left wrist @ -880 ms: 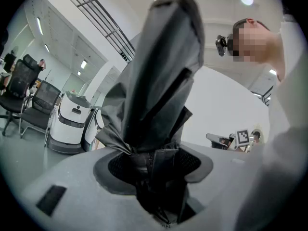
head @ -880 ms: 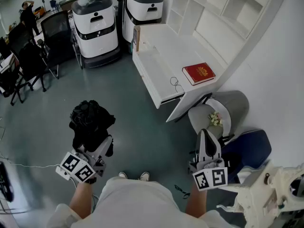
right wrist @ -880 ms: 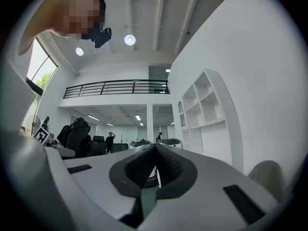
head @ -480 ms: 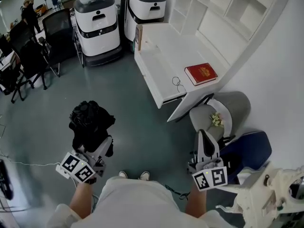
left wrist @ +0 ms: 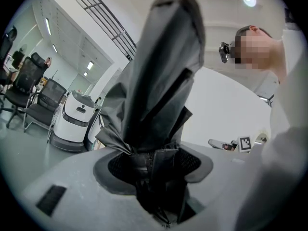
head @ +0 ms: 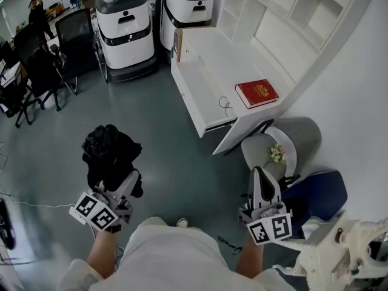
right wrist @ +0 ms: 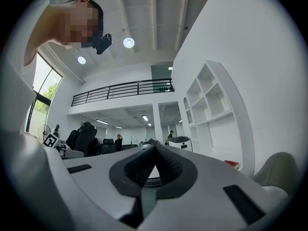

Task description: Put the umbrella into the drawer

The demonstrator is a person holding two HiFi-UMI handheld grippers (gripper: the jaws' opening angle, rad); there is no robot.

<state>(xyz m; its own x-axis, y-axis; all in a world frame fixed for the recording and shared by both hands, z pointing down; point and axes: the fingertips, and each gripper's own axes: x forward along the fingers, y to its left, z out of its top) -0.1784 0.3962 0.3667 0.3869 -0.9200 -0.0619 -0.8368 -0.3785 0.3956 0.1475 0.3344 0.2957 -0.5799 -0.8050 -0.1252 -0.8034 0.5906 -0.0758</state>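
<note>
Standing person seen from above, one gripper in each hand. The left gripper (head: pixel 119 187) is clenched on a folded black umbrella (head: pixel 109 154). In the left gripper view the jaws of this gripper (left wrist: pixel 154 163) press on the lower, bunched part of the umbrella (left wrist: pixel 161 76), and the dark fabric rises upright from between them. The umbrella hangs over the grey floor (head: pixel 182 162) at the lower left of the head view, well apart from the white desk (head: pixel 236 59) and not in the drawer (head: pixel 197 93). That drawer stands pulled out along the desk's left long edge, and its visible white bottom is bare. A red book (head: pixel 257 93) lies near the desk's near right corner. A thin looped cable (head: pixel 225 106) lies just beside the book, at the desk's front edge next to the drawer. The right gripper (head: pixel 262 173) is level over the floor near a grey chair (head: pixel 300 132) that stands off the desk's near corner. In the right gripper view the tips of this gripper (right wrist: pixel 153 150) meet with nothing between them. Two white machines (head: pixel 124 29) stand beyond the desk's far end, black office chairs (head: pixel 42 71) to their left, and a white shelf unit (head: pixel 285 11) along the desk's right edge.
</note>
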